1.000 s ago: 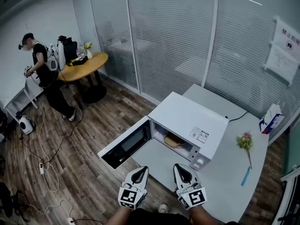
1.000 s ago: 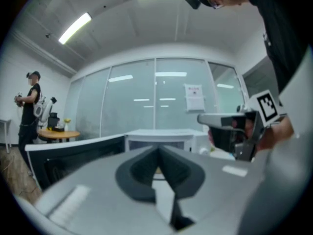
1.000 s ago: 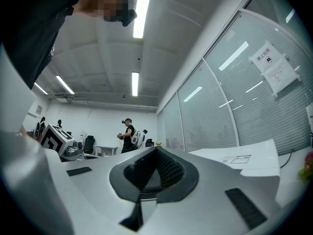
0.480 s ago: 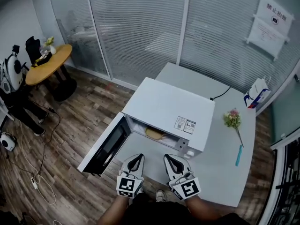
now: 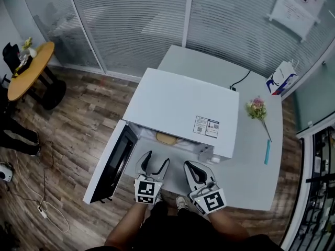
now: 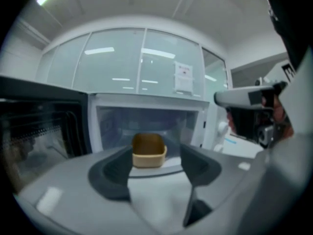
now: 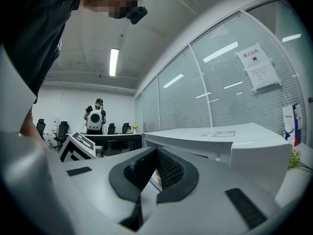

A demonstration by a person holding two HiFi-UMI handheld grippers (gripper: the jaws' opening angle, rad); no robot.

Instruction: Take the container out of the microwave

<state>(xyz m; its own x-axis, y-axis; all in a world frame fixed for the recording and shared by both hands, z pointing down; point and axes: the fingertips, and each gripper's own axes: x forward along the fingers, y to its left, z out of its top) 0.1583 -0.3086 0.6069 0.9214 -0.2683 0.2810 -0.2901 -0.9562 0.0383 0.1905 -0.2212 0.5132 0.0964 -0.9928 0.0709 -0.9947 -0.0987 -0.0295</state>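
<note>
A white microwave [image 5: 178, 109] stands on the grey table [image 5: 251, 177] with its door [image 5: 111, 163] swung open to the left. A tan container [image 5: 167, 138] sits inside the cavity. In the left gripper view the container [image 6: 148, 151] shows straight ahead between the jaws, still some way off. My left gripper [image 5: 156, 162] hangs in front of the opening; its jaws are opening and nothing is between them. My right gripper [image 5: 194, 170] is beside it, shut and empty, in front of the microwave's control panel. In the right gripper view its tips [image 7: 156, 150] meet beside the microwave [image 7: 220, 141].
A flower sprig [image 5: 256, 109], a blue stick [image 5: 267, 151] and a blue-and-white carton [image 5: 280, 79] lie on the table to the right of the microwave. A glass partition stands behind. A round wooden table [image 5: 29, 69] is far left. A person [image 7: 96, 117] stands in the background.
Both grippers have come forward and down toward the microwave's opening. The left jaws, shut before, now stand apart. The view has shifted to look down over the microwave.
</note>
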